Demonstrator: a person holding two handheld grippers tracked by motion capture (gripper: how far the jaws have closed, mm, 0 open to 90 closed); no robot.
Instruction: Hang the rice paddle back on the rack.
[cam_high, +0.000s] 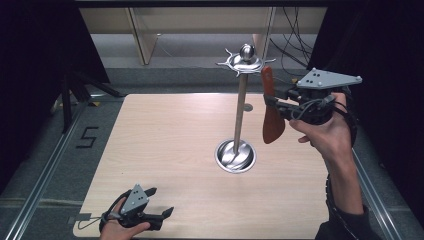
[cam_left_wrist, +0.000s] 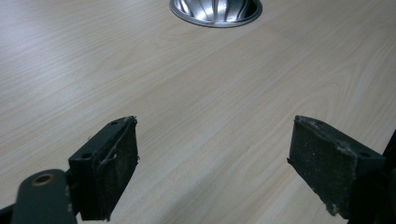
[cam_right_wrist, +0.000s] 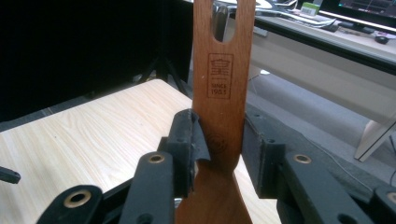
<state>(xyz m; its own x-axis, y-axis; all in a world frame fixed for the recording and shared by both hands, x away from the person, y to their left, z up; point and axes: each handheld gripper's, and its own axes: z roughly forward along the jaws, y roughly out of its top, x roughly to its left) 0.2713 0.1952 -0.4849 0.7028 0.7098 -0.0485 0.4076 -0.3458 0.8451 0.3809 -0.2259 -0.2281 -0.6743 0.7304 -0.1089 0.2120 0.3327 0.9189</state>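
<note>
A metal utensil stand (cam_high: 240, 112) rises from a round base (cam_high: 235, 156) right of the table's middle, and its top ring of hooks (cam_high: 245, 61) carries a ball. My right gripper (cam_high: 272, 102) is shut on a wooden spatula (cam_high: 272, 122) just right of the pole, handle up and blade down, the handle's end beside the hooks. In the right gripper view the pads (cam_right_wrist: 187, 140) clamp the spatula (cam_right_wrist: 219, 93) below its stamped logo, and metal shows through its hanging slot. My left gripper (cam_high: 161, 201) rests open near the table's front left corner; its jaws (cam_left_wrist: 215, 163) hold nothing.
The stand's base (cam_left_wrist: 215, 10) lies ahead of the left gripper across bare wood. Black curtains flank the table (cam_high: 165, 140). Cables and a pale shelf unit (cam_high: 145, 35) sit beyond the far edge, and a dark tripod (cam_high: 67, 95) stands off the left side.
</note>
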